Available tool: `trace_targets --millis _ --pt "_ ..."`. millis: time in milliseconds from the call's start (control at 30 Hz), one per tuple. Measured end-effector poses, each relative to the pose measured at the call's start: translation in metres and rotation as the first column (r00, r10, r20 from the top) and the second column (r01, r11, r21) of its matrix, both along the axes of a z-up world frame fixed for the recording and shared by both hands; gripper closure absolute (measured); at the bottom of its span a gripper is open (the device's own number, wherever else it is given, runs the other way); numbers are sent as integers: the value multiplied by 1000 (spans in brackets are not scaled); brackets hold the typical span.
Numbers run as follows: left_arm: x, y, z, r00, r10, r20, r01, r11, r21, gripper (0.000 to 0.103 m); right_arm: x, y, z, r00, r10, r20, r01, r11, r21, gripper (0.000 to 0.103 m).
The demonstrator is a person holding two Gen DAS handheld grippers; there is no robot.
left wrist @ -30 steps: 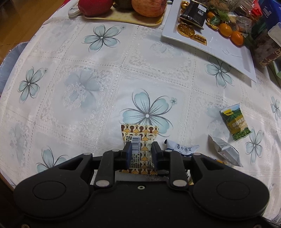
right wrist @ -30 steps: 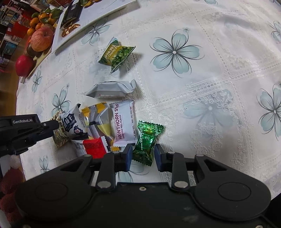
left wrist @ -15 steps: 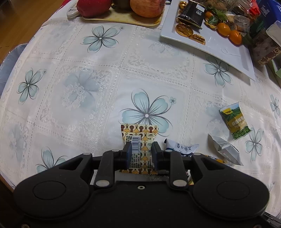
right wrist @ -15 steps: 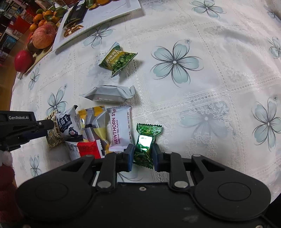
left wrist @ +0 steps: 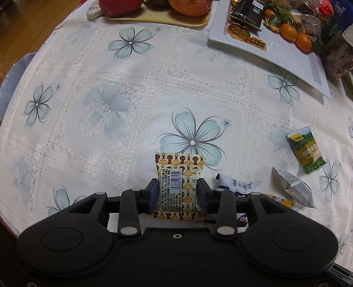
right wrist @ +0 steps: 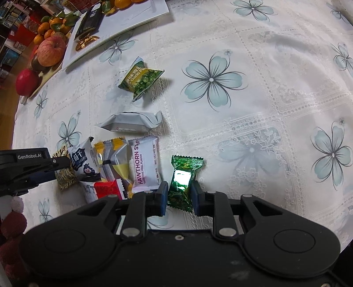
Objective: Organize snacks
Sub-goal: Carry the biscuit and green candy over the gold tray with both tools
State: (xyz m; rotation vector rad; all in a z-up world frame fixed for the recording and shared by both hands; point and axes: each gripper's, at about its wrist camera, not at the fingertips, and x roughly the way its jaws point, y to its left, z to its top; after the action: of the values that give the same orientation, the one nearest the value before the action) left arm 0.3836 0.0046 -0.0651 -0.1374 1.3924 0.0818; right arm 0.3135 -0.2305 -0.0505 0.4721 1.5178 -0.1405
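Note:
A yellow-and-brown patterned snack packet (left wrist: 178,167) lies flat on the flowered tablecloth between the fingers of my left gripper (left wrist: 177,194). Its jaws are opening and the pads stand just off the packet's sides. My right gripper (right wrist: 178,195) is shut on the lower end of a shiny green candy packet (right wrist: 184,170), to the right of a row of packets: white hawthorn (right wrist: 144,163), yellow-grey (right wrist: 114,159), blue-white (right wrist: 82,161) and red-white (right wrist: 106,189). The left gripper (right wrist: 55,163) shows at the left end of that row.
A silver packet (right wrist: 130,122) and a green garlic-pea packet (right wrist: 141,78) lie apart, beyond the row. At the far side, a white tray (left wrist: 286,61) holds gold coins, a dark packet and oranges, beside a plate of apples (left wrist: 189,6). The table edge curves at left.
The left jaws have spread apart and the patterned packet between them has flattened out. The right jaws have closed in on the green candy packet.

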Motion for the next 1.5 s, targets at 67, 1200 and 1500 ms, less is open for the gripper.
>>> trace_targets --millis 67,1200,1500 --pt "1 1 -3 1000 7 -13 -7 1000 -14 55 0 -1 -1 1000 -5 -8 5 1000 11 79" --pt "-158 9 71 994 -80 72 92 977 -193 62 -103 -39 87 965 -87 249 87 996 11 79" --pt "-235 -10 60 989 -149 9 147 967 -207 62 -196 -26 106 961 -114 251 94 992 89 79"
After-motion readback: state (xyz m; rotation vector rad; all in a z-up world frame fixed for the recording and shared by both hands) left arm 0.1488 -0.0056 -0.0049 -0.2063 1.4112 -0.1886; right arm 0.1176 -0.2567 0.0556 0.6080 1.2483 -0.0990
